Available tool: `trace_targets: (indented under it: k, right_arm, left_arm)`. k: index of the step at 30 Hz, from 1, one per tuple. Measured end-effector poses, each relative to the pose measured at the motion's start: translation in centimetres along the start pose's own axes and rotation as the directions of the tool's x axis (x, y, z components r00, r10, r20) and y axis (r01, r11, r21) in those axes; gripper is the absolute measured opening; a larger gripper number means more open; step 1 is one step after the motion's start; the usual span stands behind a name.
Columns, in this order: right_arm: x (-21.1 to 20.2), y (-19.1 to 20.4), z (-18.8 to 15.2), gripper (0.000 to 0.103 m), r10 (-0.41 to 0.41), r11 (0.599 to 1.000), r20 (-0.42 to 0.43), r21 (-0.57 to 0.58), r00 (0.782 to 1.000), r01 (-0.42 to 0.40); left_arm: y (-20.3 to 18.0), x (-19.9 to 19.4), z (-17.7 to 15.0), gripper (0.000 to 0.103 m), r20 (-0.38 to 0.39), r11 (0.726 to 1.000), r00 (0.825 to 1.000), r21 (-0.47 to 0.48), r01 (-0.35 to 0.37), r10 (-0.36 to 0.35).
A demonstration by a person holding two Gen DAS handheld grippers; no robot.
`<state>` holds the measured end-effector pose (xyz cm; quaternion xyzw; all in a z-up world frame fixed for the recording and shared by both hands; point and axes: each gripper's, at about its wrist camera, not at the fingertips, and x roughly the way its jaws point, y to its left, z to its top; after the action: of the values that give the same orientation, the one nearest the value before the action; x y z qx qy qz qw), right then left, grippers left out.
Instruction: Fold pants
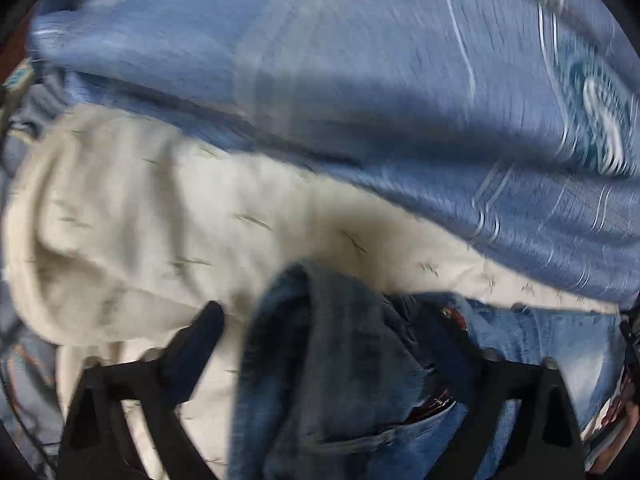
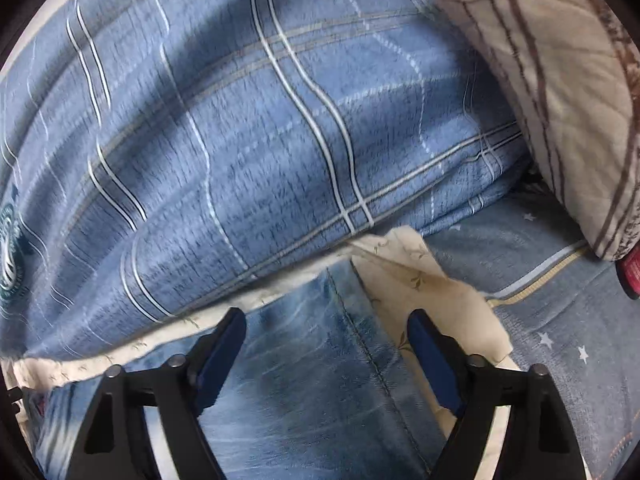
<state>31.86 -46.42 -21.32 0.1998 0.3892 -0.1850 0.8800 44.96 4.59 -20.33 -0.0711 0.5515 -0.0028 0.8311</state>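
The faded blue denim pants (image 2: 320, 360) lie on a cream sprigged sheet (image 1: 140, 208) on the bed, at six o'clock from the blue plaid quilt (image 2: 260, 128). The left gripper (image 1: 320, 344) straddles a bunched waistband fold, jaws fairly wide, not pressing; closing there could catch only the top layer. The right gripper (image 2: 326, 344), jaws equally wide, straddles a flat seamed leg. Only the right view shows the striped beige pillow (image 2: 560, 80) at two o'clock.

Between the fingers of the left gripper (image 1: 320, 340) bunches faded blue denim, the jeans (image 1: 340, 360), coarse and matt. Beyond them lies a soft cream cloth (image 1: 140, 200) with small sprigs. Ahead of the right gripper (image 2: 328, 340), a woven blue plaid quilt (image 2: 260, 120); the fingers (image 2: 224, 344) look like matt black plastic with blue pads.
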Motion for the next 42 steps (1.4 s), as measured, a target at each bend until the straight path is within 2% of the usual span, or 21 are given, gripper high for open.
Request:
trace_targets:
  k: [1, 2, 4, 5, 6, 7, 8, 9, 12, 15, 20, 22, 25, 28, 34, 39, 42]
  right_arm:
    - [0.3, 0.0, -0.1, 0.075, 0.004, 1.000, -0.012, 0.004, 1.000, -0.004]
    - [0.5, 0.0, -0.2, 0.072, 0.003, 1.000, -0.014, 0.006, 1.000, -0.003]
    - [0.7, 0.0, -0.4, 0.061, 0.005, 1.000, -0.003, -0.010, 1.000, -0.005]
    - [0.7, 0.1, -0.5, 0.047, 0.010, 1.000, 0.001, -0.017, 1.000, -0.010]
    - [0.6, 0.2, -0.6, 0.034, 0.007, 1.000, 0.009, -0.027, 1.000, -0.007]
    - [0.3, 0.2, -0.6, 0.029, 0.005, 0.999, 0.022, -0.037, 1.000, -0.004]
    - [0.2, 0.2, -0.6, 0.020, 0.012, 0.999, 0.028, -0.040, 1.000, -0.011]
    - [-0.1, 0.1, -0.6, 0.017, 0.023, 0.999, 0.038, -0.041, 0.999, -0.021]
    - [-1.1, 0.0, -0.4, 0.014, 0.058, 0.998, 0.061, -0.035, 0.996, -0.056]
    - [-2.9, -0.3, -0.2, 0.014, 0.101, 0.995, 0.084, -0.022, 0.991, -0.099]
    - [-6.6, -1.3, 0.2, 0.014, 0.187, 0.981, 0.128, 0.029, 0.974, -0.192]
    - [-8.4, -1.5, 0.1, 0.014, 0.189, 0.981, 0.149, 0.017, 0.971, -0.194]
    - [-11.0, -2.2, -1.2, 0.014, 0.177, 0.984, 0.189, -0.004, 0.966, -0.180]
    - [-12.1, -4.2, -3.2, 0.014, 0.236, 0.968, 0.216, 0.031, 0.947, -0.248]
    - [-13.9, -7.7, -8.1, 0.014, 0.241, 0.963, 0.218, 0.066, 0.946, -0.261]
    - [-17.3, -10.7, -11.3, 0.014, 0.272, 0.945, 0.260, 0.107, 0.926, -0.308]
    - [-19.0, -12.1, -13.4, 0.014, 0.294, 0.934, 0.264, 0.123, 0.918, -0.335]
  left_arm:
    - [-0.4, 1.0, 0.0, 0.071, -0.036, 1.000, 0.999, 0.002, -0.002, 0.002]
    - [-0.5, 1.6, -0.1, 0.062, -0.056, 1.000, 0.998, -0.007, 0.012, -0.013]
    - [-0.5, 2.2, 0.0, 0.052, -0.054, 0.999, 0.998, -0.034, 0.008, -0.010]
    - [-0.5, 2.0, 0.1, 0.048, -0.040, 0.999, 0.999, -0.039, 0.011, -0.013]
    - [-0.5, 1.9, 0.2, 0.035, -0.028, 0.999, 0.999, -0.045, 0.022, -0.023]
    - [-0.4, 1.7, 0.3, 0.027, -0.028, 0.997, 0.998, -0.055, 0.051, -0.053]
    - [-0.3, 1.5, 0.4, 0.026, -0.029, 0.996, 0.997, -0.068, 0.065, -0.067]
    - [-0.3, 1.1, 0.3, 0.024, -0.013, 0.996, 0.998, -0.072, 0.058, -0.059]
    - [-0.5, -0.7, 0.0, 0.021, 0.045, 0.998, 0.998, -0.041, 0.054, -0.052]
    - [-0.4, -3.8, -0.6, 0.021, 0.127, 0.996, 0.988, -0.027, 0.090, -0.086]
    - [2.0, -10.0, -3.5, 0.021, 0.227, 0.983, 0.959, -0.031, 0.179, -0.168]
    - [2.8, -12.7, -5.1, 0.021, 0.267, 0.976, 0.942, -0.023, 0.215, -0.201]
    - [3.6, -15.7, -7.4, 0.021, 0.306, 0.964, 0.919, -0.016, 0.265, -0.247]
    - [3.8, -17.8, -10.8, 0.021, 0.328, 0.954, 0.902, -0.010, 0.301, -0.281]
    - [5.9, -18.2, -17.0, 0.021, 0.306, 0.941, 0.895, 0.001, 0.339, -0.323]
    - [7.4, -18.9, -22.6, 0.021, 0.262, 0.939, 0.906, 0.009, 0.344, -0.334]
    - [8.6, -18.2, -24.7, 0.021, 0.240, 0.942, 0.914, 0.001, 0.336, -0.327]
